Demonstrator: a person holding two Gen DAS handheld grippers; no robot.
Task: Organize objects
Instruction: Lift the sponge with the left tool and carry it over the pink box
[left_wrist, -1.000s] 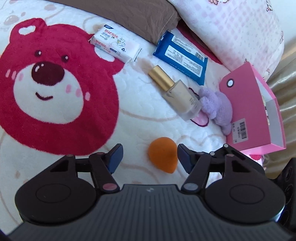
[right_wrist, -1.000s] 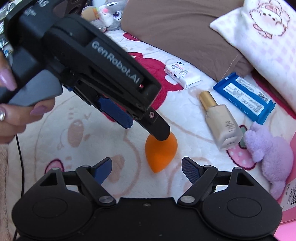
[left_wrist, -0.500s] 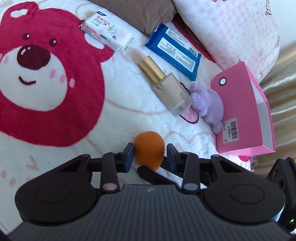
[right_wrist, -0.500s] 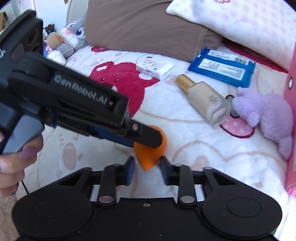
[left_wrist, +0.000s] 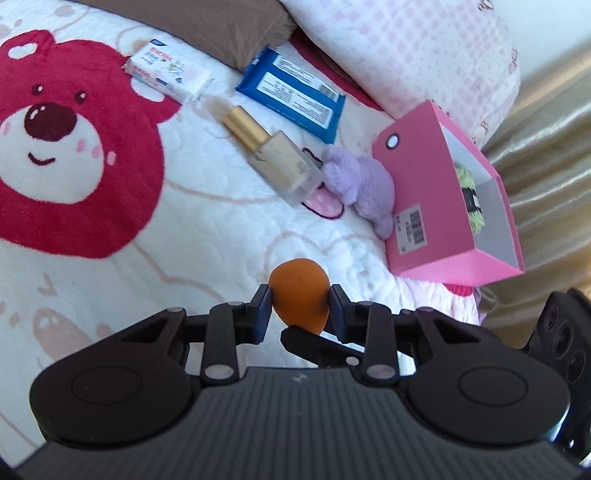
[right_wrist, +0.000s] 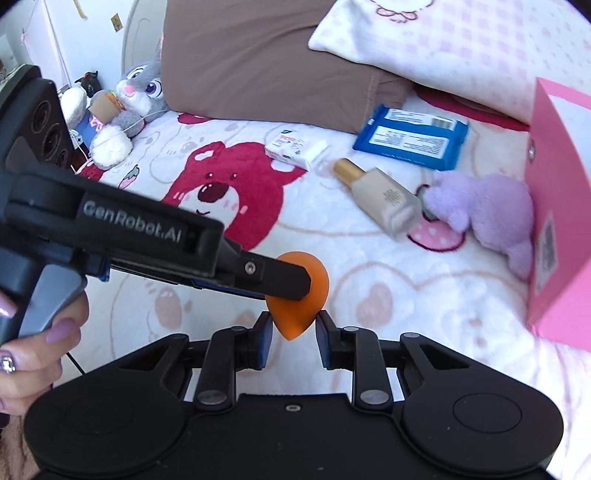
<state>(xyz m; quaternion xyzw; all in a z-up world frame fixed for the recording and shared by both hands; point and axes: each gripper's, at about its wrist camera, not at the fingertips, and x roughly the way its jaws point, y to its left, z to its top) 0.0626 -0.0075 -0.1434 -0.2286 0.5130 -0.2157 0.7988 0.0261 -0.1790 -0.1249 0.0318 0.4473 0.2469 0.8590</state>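
Observation:
An orange makeup sponge (left_wrist: 300, 293) is held above the bear blanket. My left gripper (left_wrist: 300, 308) is shut on its round end. My right gripper (right_wrist: 293, 332) is closed around its pointed tip (right_wrist: 291, 325); the left gripper's finger (right_wrist: 273, 275) crosses the right wrist view. A foundation bottle (left_wrist: 275, 157), a purple plush (left_wrist: 364, 186), a blue wipes pack (left_wrist: 293, 94) and a white tissue pack (left_wrist: 166, 72) lie on the blanket. An open pink box (left_wrist: 436, 195) stands at the right.
A brown pillow (right_wrist: 266, 59) and a pink checked pillow (right_wrist: 461, 48) lie at the head of the bed. A grey bunny plush (right_wrist: 125, 99) sits at the far left. Something green lies inside the pink box (left_wrist: 469, 192).
Both grippers closed on the sponge, which lay on the blanket a second ago. It now hangs lifted between them, nearer the pink box.

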